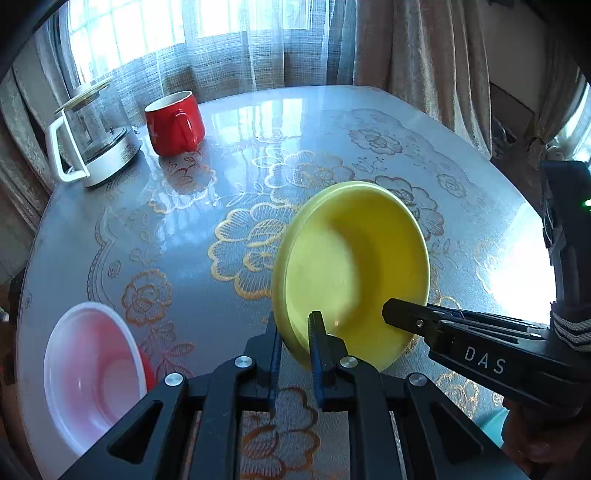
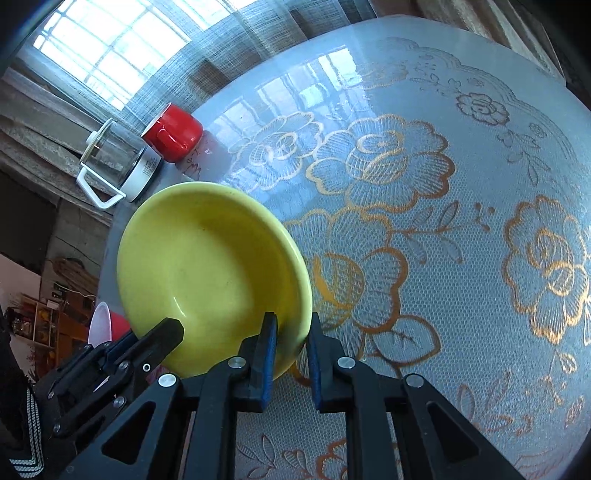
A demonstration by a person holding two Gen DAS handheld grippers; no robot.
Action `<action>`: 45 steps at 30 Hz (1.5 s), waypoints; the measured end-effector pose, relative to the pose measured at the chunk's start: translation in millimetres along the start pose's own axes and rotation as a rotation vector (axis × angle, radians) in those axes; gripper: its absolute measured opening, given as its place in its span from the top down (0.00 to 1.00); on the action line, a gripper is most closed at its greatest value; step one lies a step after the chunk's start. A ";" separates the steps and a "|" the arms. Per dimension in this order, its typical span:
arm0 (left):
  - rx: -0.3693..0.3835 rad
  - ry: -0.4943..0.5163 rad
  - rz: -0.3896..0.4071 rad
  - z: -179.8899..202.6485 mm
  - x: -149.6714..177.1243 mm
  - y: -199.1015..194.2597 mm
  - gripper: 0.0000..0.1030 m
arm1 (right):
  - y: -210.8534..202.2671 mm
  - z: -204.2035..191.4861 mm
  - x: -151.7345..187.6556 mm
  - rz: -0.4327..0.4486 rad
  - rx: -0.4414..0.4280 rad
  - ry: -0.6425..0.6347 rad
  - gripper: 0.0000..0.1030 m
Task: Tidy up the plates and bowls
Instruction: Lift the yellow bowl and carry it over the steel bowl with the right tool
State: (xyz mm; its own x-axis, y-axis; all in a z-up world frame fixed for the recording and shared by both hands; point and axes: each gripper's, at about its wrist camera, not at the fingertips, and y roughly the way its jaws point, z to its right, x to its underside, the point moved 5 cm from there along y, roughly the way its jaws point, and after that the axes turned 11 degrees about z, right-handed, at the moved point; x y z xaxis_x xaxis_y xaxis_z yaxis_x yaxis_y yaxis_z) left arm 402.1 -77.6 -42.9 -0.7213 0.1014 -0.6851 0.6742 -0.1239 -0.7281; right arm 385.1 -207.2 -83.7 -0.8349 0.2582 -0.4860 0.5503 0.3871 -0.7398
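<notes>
While both your left gripper [image 1: 295, 334] and right gripper [image 2: 291, 338] are clamped on the yellow plate [image 1: 354, 266], lifted and tilted above the floral tablecloth [image 1: 229, 236], nothing is stacked yet. The pink bowl [image 1: 88, 373] waits left of the plate; beyond it stand a red mug [image 1: 173, 123], glass kettle [image 1: 92, 136] and curtained window [image 1: 207, 40].

The left wrist camera sits just behind its own gripper [image 1: 295, 347], looking steeply down along the fingers across the table [image 1: 229, 177] toward the curtained window [image 1: 155, 29]. The right wrist camera rides the same way behind the right gripper [image 2: 291, 354], tilted down and rolled, so the table slants in its view. Both are close in on the yellow plate [image 1: 351, 266], each from an opposite rim. Each sees the other gripper, and both take in the red mug [image 1: 173, 123] and glass jug [image 1: 92, 136].
</notes>
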 end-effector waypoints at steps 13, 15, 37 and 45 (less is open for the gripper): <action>0.002 0.036 0.082 6.1 14.6 -51.4 0.86 | -34.3 -17.5 20.4 0.040 -0.020 -0.012 0.85; 0.001 0.037 0.095 6.1 18.0 -61.3 0.86 | -42.4 -20.9 24.6 0.050 -0.027 -0.016 0.85; 0.056 -0.091 0.235 -14.8 81.3 -162.9 0.86 | -103.1 -64.8 81.9 0.149 -0.124 -0.035 0.85; 0.073 -0.164 0.313 -28.7 119.6 -205.0 0.86 | -132.2 -91.9 121.8 0.208 -0.172 -0.088 0.85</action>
State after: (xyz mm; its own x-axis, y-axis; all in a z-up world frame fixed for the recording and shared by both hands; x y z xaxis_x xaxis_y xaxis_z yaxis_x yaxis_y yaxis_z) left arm 182.1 -11.7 23.8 -0.5013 -0.1122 -0.8580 0.8578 -0.1948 -0.4757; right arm 210.9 -145.7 -2.3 -0.6973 0.2730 -0.6628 0.6957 0.4804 -0.5341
